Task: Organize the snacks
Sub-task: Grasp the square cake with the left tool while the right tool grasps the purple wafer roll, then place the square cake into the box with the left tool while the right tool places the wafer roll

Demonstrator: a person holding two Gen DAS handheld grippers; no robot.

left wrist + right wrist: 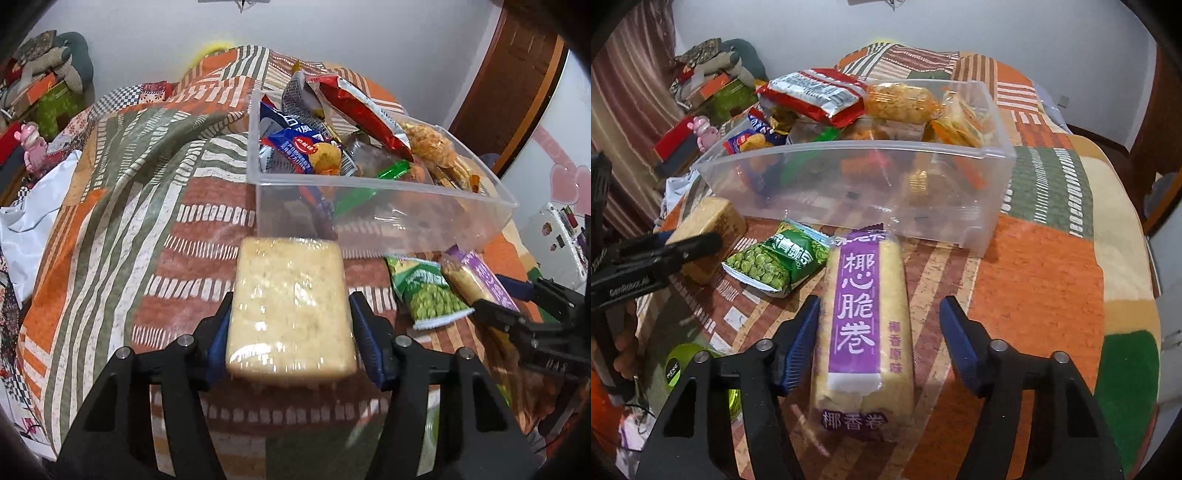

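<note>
Standing on the quilt (122, 206), the clear bin (384, 199) held a loose heap of snacks at its far end. A red bag (365, 110) lay on top of the heap and leaned over the rim. Below it were a blue bag (295, 151), a green wrapper (393, 170) and some orange packs (432, 142). The near part of the bin looked bare through its wall.

The left gripper (290, 310) was closed on the rice cake (291, 310). Both blue pads (364, 332) pressed on its long sides, and its far edge came just in front of the bin's near wall. The cake was a pale yellow, grainy block in a clear shiny film.

The right gripper (879, 321) was wide apart and gripped nothing. The roll pack (864, 332) lay on the quilt between its fingers, close to the left pad (798, 350) and well apart from the right one. I could not tell if the left pad touched it. The pack was long, cream in colour, with a purple label and white Chinese letters. Its far end pointed at the bin and stopped just before it.

The pea bag (775, 262), green with a picture of peas, lay flat on the quilt between the cake and the roll pack, near the bin.
</note>
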